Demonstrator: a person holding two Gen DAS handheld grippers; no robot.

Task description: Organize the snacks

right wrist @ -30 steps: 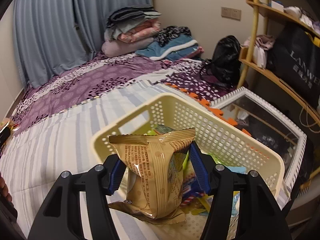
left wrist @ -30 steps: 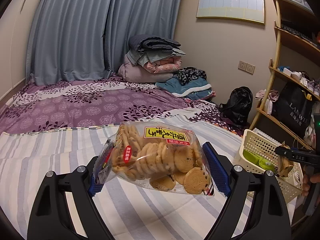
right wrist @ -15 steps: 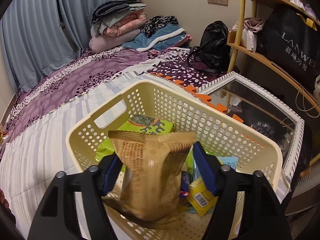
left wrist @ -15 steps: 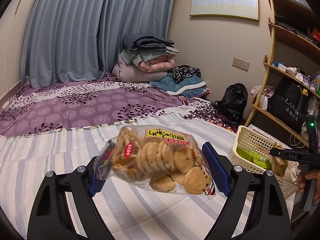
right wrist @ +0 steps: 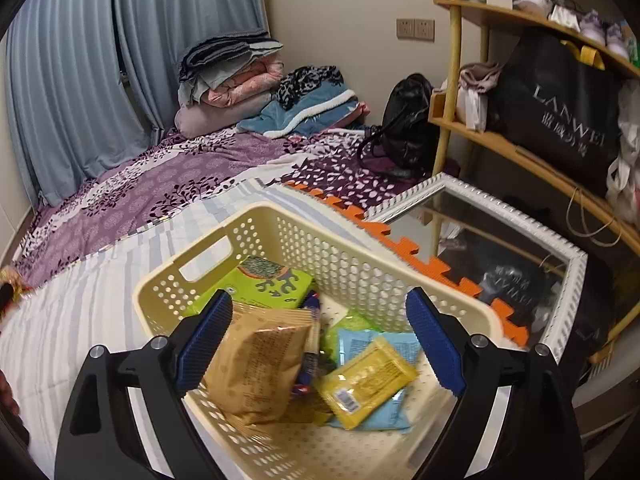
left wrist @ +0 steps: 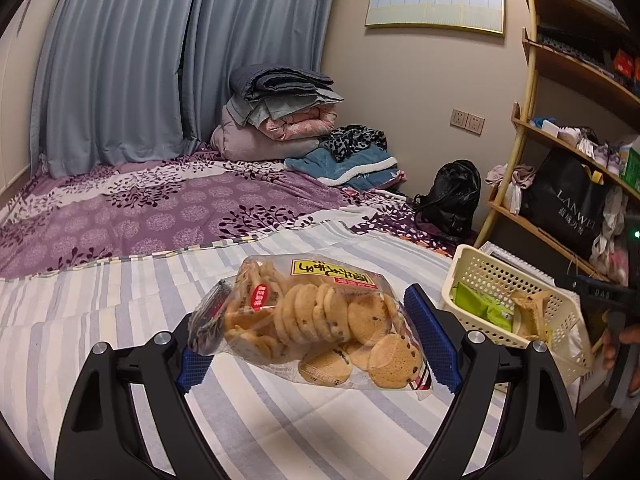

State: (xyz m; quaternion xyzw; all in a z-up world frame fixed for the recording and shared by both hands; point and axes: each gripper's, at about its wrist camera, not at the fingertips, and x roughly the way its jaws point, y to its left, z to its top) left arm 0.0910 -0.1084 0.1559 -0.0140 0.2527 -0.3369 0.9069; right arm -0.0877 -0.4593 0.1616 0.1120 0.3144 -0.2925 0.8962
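Left wrist view only: clear bag of cookies (left wrist: 316, 322) clamped between the blue pads of the left gripper (left wrist: 316, 338), lifted above the striped sheet (left wrist: 120, 312), left of the cream basket (left wrist: 472, 264). Same view, beyond the basket: a hand (left wrist: 624, 354) gripping a black handle.

Right wrist view only: inside of the basket (right wrist: 280, 220). Brown snack pouch (right wrist: 256, 364) lying in there against the near left wall, beside a yellow packet (right wrist: 368, 380) atop a light blue one (right wrist: 352, 344), with a green box (right wrist: 264, 286) toward the far wall. Right gripper (right wrist: 320, 338) poised over the basket, jaws spreading wide, letting go; left pad just beside the brown pouch, contact unclear, right pad clear of everything. Right of the basket: framed mirror (right wrist: 560, 240) and orange foam edging (right wrist: 436, 268).
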